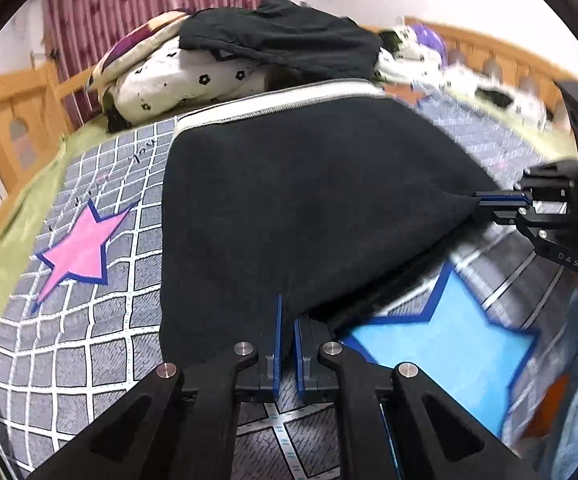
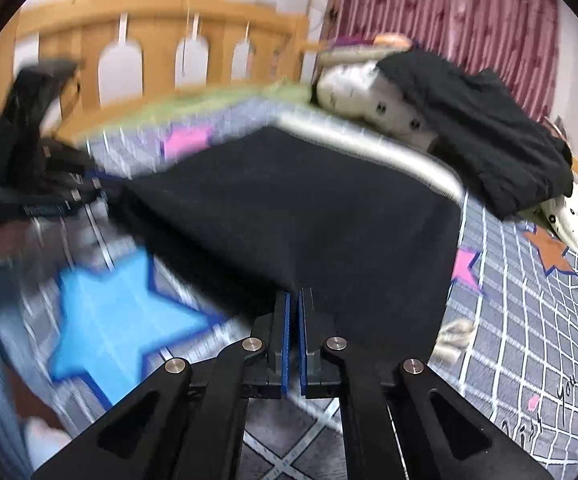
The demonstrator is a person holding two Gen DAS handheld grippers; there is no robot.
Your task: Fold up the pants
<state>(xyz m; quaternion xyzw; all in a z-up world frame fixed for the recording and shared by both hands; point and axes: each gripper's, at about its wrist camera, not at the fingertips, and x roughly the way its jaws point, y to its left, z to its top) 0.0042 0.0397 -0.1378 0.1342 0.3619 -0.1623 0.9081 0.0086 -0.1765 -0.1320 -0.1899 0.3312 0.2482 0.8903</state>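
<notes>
Bed (image 1: 89,360) with a grey grid bedspread and a wooden rail

The bedspread (image 2: 529,340) carries pink (image 1: 79,250), blue (image 1: 449,344) and orange (image 2: 551,254) stars. The black pants (image 1: 289,208) lie spread across its middle, pale waistband at the far edge. Beyond them sits a heap of white flower-print bedding (image 1: 177,80) with a dark garment (image 1: 281,36) draped on top, near the wooden rail (image 2: 149,28).

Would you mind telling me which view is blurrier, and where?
Right wrist view: heavy motion smear over the headboard and blue star, though its fingers stay sharp. Left wrist view: mostly crisp, blurred only at the right edge; both show fisheye bending.
</notes>
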